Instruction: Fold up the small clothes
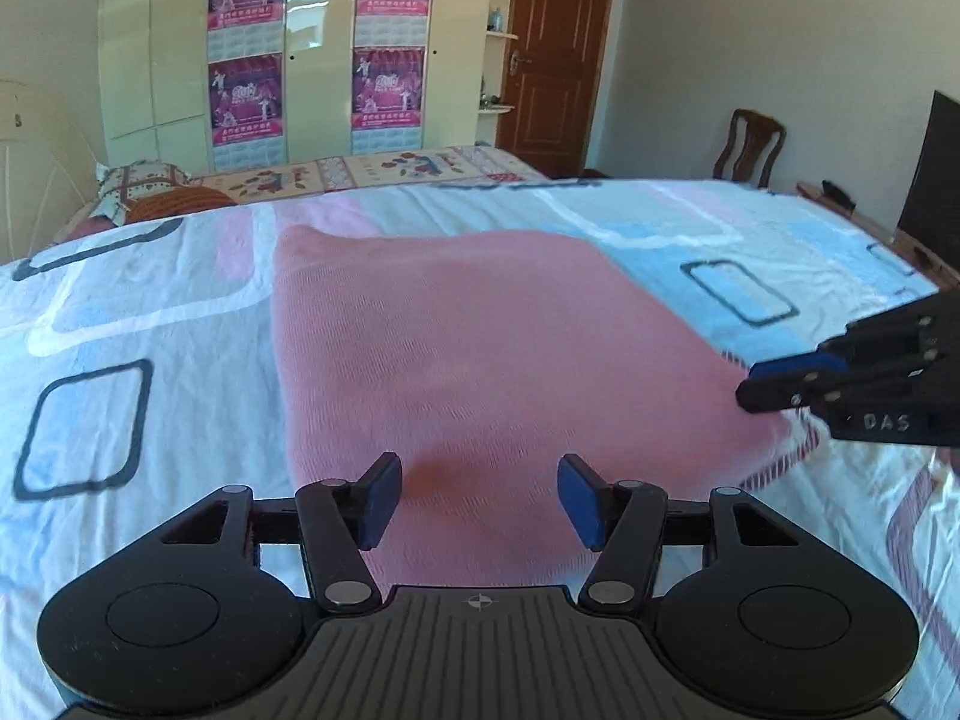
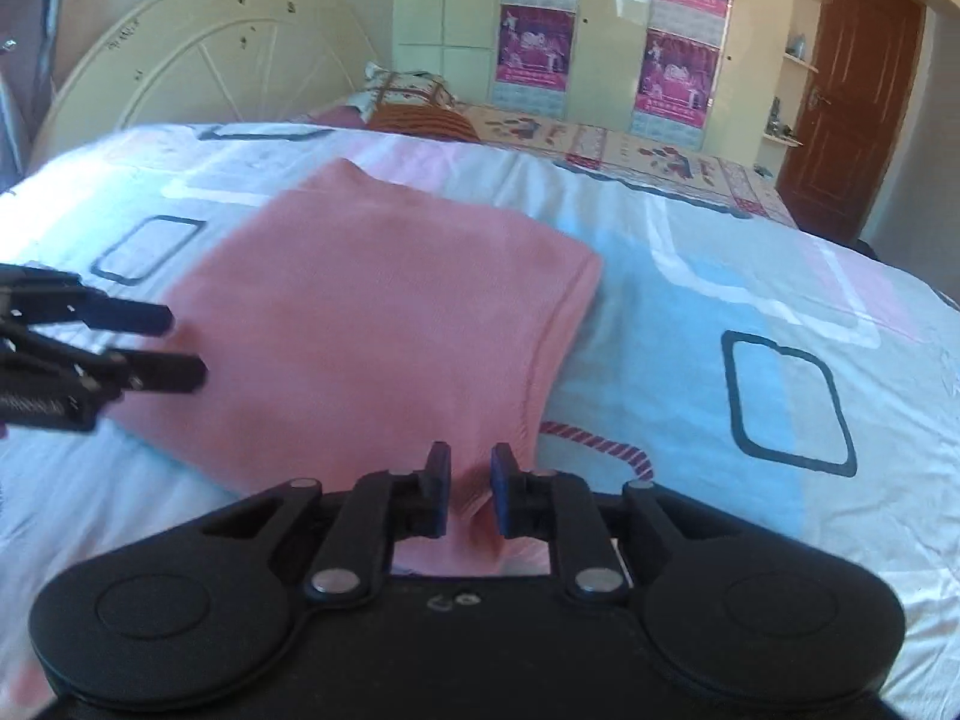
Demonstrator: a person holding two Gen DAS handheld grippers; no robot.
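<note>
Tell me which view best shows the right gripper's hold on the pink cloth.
Right wrist view: the right gripper pinches the pink cloth's near edge. The left wrist view shows it only side-on at the cloth's corner, blurred.

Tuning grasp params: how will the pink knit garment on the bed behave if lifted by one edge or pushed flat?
The pink knit garment lies limp on the bed sheet, so it probably drapes and sags when lifted. It looks thin, likely light. Pushed, it will probably bunch rather than slide; fabric already puckers between the right gripper pads.
</note>
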